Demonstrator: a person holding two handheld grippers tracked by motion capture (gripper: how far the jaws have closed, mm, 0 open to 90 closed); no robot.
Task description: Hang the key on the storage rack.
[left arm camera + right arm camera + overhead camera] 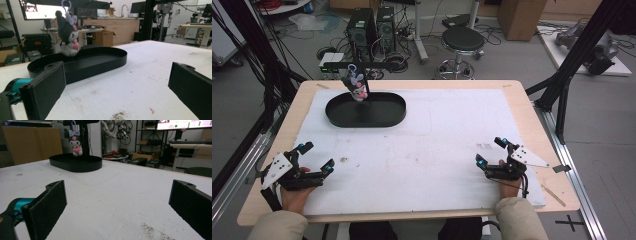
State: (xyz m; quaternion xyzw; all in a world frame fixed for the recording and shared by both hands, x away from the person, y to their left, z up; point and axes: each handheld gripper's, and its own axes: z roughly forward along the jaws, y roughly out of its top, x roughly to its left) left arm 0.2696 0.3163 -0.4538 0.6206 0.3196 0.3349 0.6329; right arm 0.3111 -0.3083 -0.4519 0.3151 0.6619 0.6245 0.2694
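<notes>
Left gripper (pixel 318 156) sits near-left, held in the left hand (pixel 294 192), jaws spread wide and pointing far-right, nothing between them. Right gripper (pixel 490 150) sits near-right in the right hand (pixel 509 186), jaws also wide apart, pointing far-left and empty. Both forearms come in from the near edge in beige sleeves (pixel 519 220), the two grippers well apart.

1. The right gripper (pixel 117 207) holds its two black fingers (pixel 47 207) wide apart, with bare white bench (pixel 120 192) between them.
2. Beyond the fingers, a black oval tray (pixel 76 163) sits on the bench.
3. Above the tray, a plush keychain toy (pixel 75 145) hangs from a black stand (pixel 86 137) that rises from the tray.
</notes>
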